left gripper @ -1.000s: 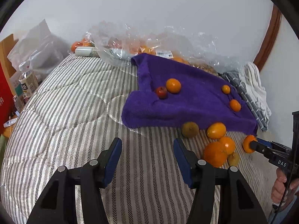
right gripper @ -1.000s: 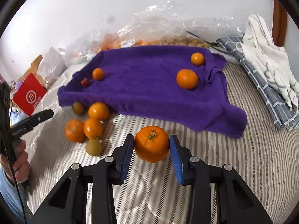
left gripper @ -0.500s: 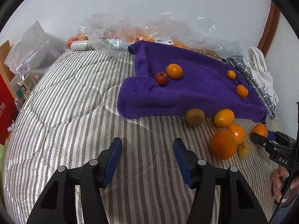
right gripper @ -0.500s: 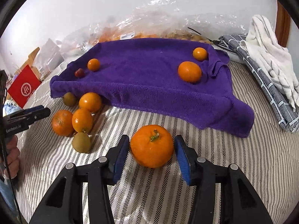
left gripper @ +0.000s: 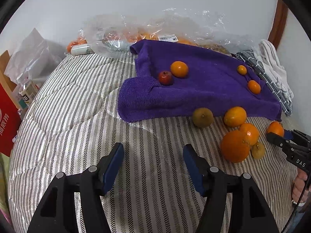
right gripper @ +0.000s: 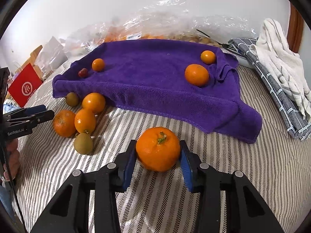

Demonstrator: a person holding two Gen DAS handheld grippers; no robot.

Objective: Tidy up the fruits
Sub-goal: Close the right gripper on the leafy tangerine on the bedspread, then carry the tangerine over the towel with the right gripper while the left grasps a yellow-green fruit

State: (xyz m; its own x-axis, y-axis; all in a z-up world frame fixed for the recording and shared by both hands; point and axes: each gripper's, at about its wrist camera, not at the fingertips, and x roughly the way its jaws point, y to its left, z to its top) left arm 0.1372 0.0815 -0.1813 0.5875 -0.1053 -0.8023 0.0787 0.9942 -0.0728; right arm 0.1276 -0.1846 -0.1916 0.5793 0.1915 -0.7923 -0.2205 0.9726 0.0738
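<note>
Striped bedding [right gripper: 223,174] lay under both grippers. At ten o'clock from the right gripper [right gripper: 158,160] sat a cluster of oranges and kiwis [right gripper: 81,120]; at twelve, a purple towel [right gripper: 155,81] carried more fruit. A stemmed orange [right gripper: 158,148] sat between its spread jaws, left pad touching. Left gripper [left gripper: 153,163] gaped, holding nothing.

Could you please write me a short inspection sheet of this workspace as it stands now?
Surface: striped bedspread, part covered by purple towel.
Job's things: four fruits on the towel; five clustered off its edge; stemmed orange.
Clutter: plastic bags, folded cloths, red box.
Grippers: left gripper open, holding nothing; right gripper around the stemmed orange, a gap showing on one side.
Cables: thin black cable.
Surroundings: white wall.
</note>
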